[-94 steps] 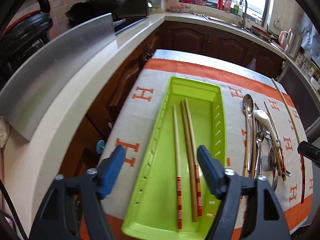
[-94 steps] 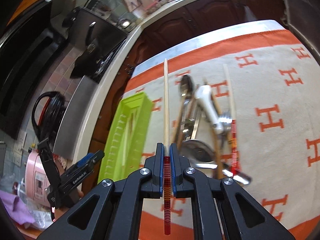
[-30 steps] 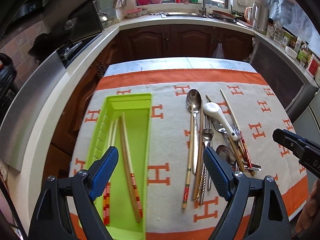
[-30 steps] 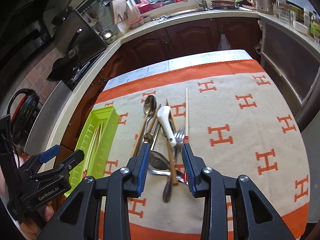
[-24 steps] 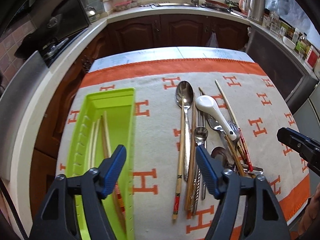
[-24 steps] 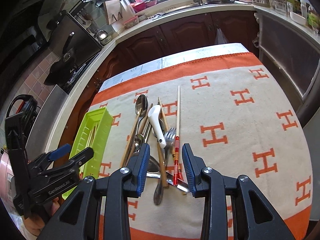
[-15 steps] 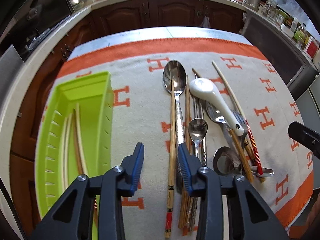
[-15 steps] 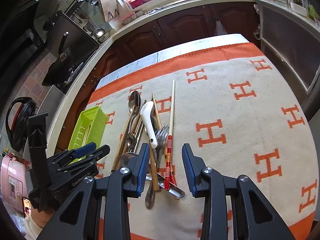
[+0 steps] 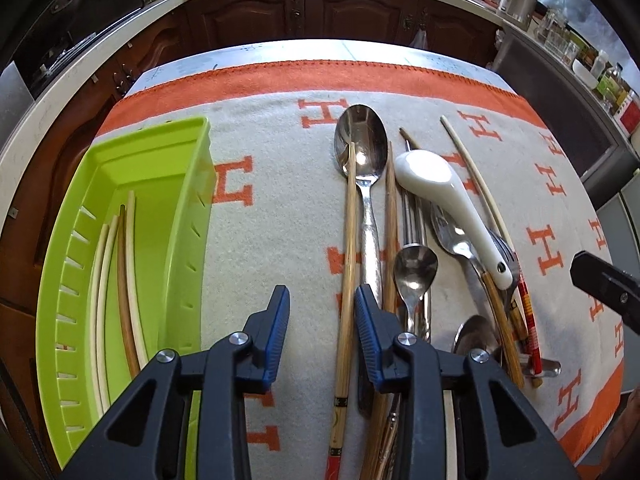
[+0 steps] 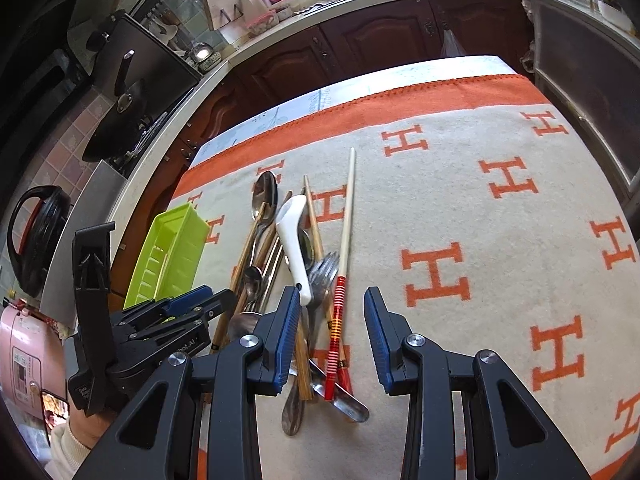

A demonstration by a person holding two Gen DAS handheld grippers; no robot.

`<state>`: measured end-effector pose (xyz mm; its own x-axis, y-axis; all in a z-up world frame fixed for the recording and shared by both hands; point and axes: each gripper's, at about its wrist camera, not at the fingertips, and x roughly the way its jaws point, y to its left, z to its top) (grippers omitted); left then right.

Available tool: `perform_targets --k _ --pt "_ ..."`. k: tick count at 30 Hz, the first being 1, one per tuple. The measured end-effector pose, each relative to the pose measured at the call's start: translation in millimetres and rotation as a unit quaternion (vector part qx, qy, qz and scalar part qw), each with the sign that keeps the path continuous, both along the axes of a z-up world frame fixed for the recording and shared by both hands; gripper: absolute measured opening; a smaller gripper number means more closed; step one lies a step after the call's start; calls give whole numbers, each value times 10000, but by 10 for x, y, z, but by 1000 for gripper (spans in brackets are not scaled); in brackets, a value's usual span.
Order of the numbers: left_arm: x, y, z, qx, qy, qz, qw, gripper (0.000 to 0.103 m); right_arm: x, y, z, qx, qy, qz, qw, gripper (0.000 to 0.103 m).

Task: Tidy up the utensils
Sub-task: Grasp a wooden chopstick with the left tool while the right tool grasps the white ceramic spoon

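cloth [image 10: 500, 280] bare rt of utensil pile [image 9: 420, 248], tray [image 9: 172, 184] lt

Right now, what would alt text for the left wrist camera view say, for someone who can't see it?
The open left gripper straddles a wooden chopstick lying on an orange-and-cream towel, at the left edge of a pile of spoons, forks and chopsticks topped by a white ceramic spoon. To the left, a green tray holds three chopsticks.

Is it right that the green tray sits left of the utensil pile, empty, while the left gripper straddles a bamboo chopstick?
Not empty. The left wrist view shows chopsticks already lying in the green tray. The rest holds: the tray sits left of the utensil pile, and the left gripper is open astride a bamboo chopstick.
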<state>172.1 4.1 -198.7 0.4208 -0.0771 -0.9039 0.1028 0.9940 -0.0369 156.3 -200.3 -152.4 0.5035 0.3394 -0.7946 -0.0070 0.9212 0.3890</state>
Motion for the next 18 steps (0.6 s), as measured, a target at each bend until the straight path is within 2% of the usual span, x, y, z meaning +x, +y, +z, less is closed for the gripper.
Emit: perform_targets --k 4,8,12,14,18 --pt "26 -77 -40 320 -128 -93 9994 35 107 67 -48 65 10 99 9999 34" --pt "58 -60 -47 202 -204 -64 9996 35 212 122 -70 155 -62 193 9997 34" --pt "52 -85 -52 266 -321 -99 9991 34 363 187 -100 188 -113 309 9993 34" --pt "47 -101 -52 231 -372 -134 9990 29 475 222 -148 200 -94 362 9991 34" --pt "0 -170 -58 163 -529 -248 9982 6 692 257 -267 339 -8 441 9985 34"
